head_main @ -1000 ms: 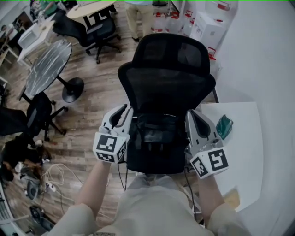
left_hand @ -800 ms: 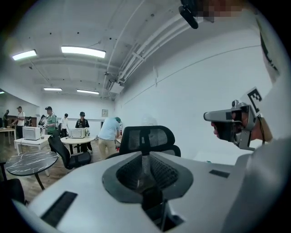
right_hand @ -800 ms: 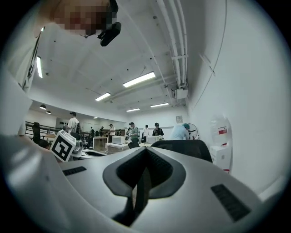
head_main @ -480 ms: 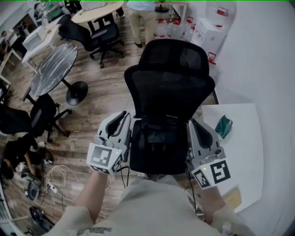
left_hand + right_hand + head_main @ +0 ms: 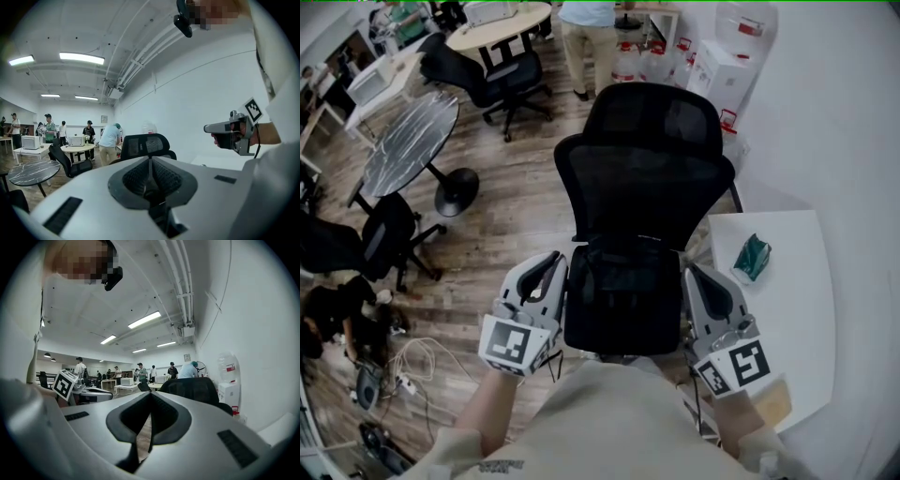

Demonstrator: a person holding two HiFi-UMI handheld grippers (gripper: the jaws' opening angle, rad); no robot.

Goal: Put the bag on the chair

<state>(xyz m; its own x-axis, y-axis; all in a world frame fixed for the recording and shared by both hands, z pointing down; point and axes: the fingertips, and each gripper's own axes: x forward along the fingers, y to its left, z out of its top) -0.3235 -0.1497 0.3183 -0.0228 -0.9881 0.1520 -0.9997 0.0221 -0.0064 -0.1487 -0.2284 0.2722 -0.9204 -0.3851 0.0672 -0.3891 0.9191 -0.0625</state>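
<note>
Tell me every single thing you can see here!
chair: one, black, in the middle
bag: one, black, on the chair's seat
white table: one, right of the chair
packet: one, green, on the white table
round table: one, dark marbled, upper left
other chairs: at least two, black, upper left
person: one, pale trousers, top
boxes: white, top right
cables: pale, on the floor, lower left
left gripper: one, white, left of the seat, fingers just closed, empty
right gripper: one, white, right of the seat, shut, empty
</note>
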